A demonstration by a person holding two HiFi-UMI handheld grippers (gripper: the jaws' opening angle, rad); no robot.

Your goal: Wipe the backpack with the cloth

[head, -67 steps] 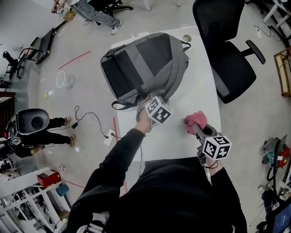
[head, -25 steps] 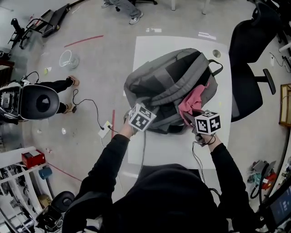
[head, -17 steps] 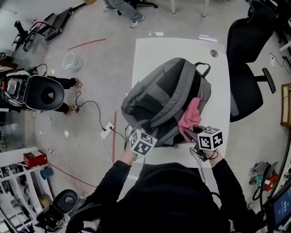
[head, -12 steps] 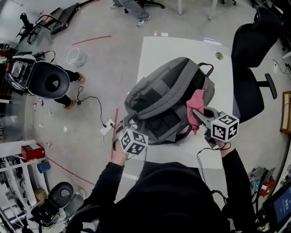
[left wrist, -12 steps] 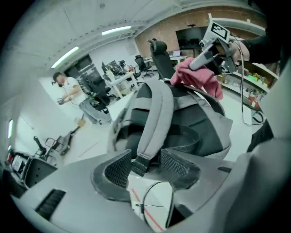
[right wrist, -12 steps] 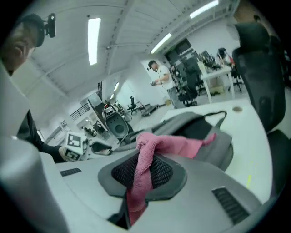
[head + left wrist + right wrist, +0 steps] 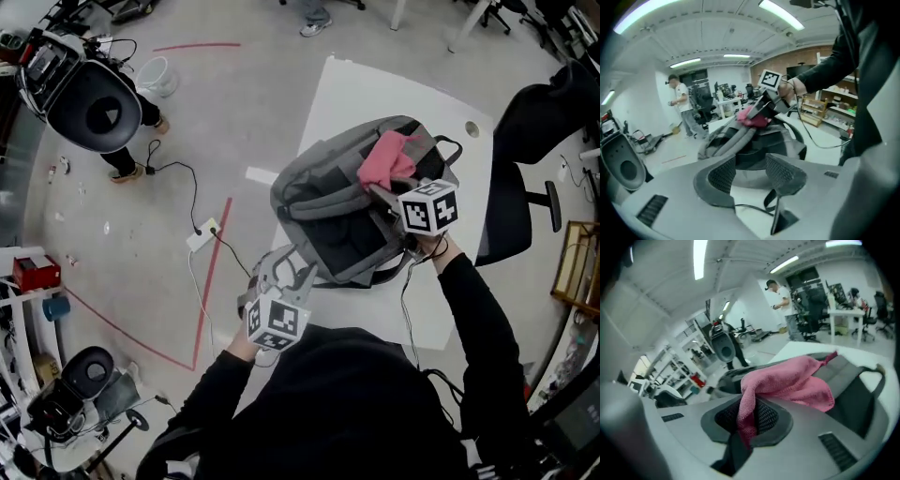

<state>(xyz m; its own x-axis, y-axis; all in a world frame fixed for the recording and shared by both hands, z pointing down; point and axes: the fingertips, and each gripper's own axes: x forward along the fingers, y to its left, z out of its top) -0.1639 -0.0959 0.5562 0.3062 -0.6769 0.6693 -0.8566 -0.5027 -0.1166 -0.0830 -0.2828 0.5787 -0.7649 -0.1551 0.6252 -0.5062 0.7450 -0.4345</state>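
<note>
- a white rectangular table stands on a pale grey floor marked with red tape lines. a black office chair sits just beside the table's right edge.
- on the floor left of the table lies a small white box. a black round-topped machine stands further off.
- the gripper views show an open workroom with long ceiling light strips, desks, more chairs and a standing person in the distance.
- the grey and black fabric backpack lies on the table, and its near-left end reaches the table's left edge.
- its long axis runs slantwise from near left to far right. the top carry loop points to the far right, toward the chair.
- the pink terry cloth lies bunched on the backpack's upper end, close to the loop.
- the right gripper has its jaws closed on a fold of the cloth, and the rest drapes forward over the backpack.
- the left gripper hangs at the table's near-left corner, just short of the backpack, its jaws apart with nothing between them.
</note>
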